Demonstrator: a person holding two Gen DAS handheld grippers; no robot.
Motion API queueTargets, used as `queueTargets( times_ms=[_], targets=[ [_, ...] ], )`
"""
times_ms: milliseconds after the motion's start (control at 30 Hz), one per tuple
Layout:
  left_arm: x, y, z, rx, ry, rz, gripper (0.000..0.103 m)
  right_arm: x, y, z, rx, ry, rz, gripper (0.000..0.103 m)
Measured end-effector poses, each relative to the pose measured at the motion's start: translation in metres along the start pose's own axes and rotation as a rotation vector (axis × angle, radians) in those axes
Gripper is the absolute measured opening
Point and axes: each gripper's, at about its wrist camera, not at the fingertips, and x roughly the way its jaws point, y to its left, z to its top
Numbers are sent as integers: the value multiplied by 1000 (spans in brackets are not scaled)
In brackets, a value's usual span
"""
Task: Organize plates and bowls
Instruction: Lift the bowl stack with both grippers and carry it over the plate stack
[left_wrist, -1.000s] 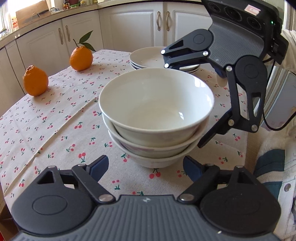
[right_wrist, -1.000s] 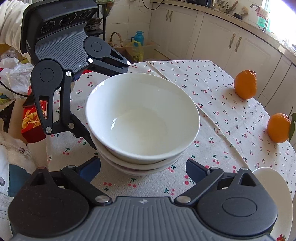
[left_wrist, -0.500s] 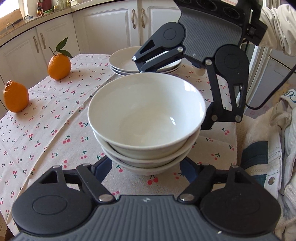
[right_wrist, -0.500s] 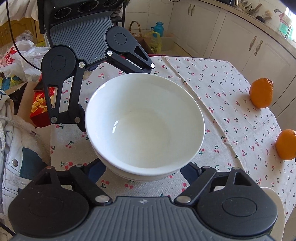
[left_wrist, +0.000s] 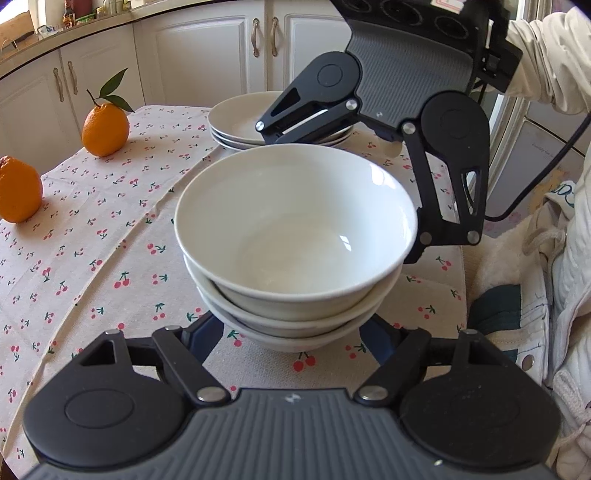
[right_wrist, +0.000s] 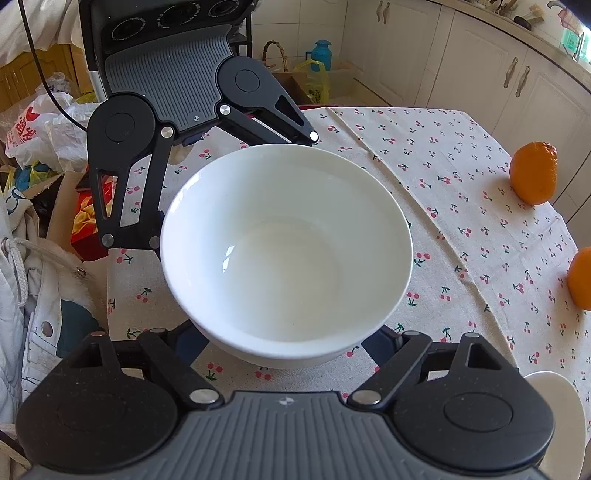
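A stack of three white bowls (left_wrist: 295, 236) stands on the cherry-print tablecloth (left_wrist: 92, 258); it also shows in the right wrist view (right_wrist: 286, 254). My left gripper (left_wrist: 291, 336) is open, its fingers on either side of the stack's base. My right gripper (right_wrist: 286, 343) is open on the opposite side, its fingers flanking the lower bowls. Whether the pads touch the bowls is hidden. A stack of white plates (left_wrist: 251, 122) sits behind the bowls, partly hidden by the right gripper.
Two oranges (left_wrist: 105, 129) (left_wrist: 18, 190) lie at the table's far left; they also show in the right wrist view (right_wrist: 533, 173) (right_wrist: 580, 278). White cabinets (left_wrist: 207, 55) stand behind. A plate rim (right_wrist: 561, 413) shows lower right. Bags and clutter (right_wrist: 40, 125) lie beside the table.
Both grippers have moved in closer to the bowl stack from opposite sides; their fingers now reach under the bowls' rims. The bowls have stayed in place.
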Motion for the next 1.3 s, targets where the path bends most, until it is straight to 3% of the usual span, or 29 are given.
queueTargets(
  times_ms=[567,867,1300],
  targets=[
    [0,-9,10,-11,-1,27,80,-7,-1,-5,21,-12,6,89],
    [-2,-23,40,1,-13,43,80,-36,-5,-15,22,-27,-7,89],
    [18,-29,99,74,-61,50,80,-86,-28,-42,41,-45,-96,89]
  ],
)
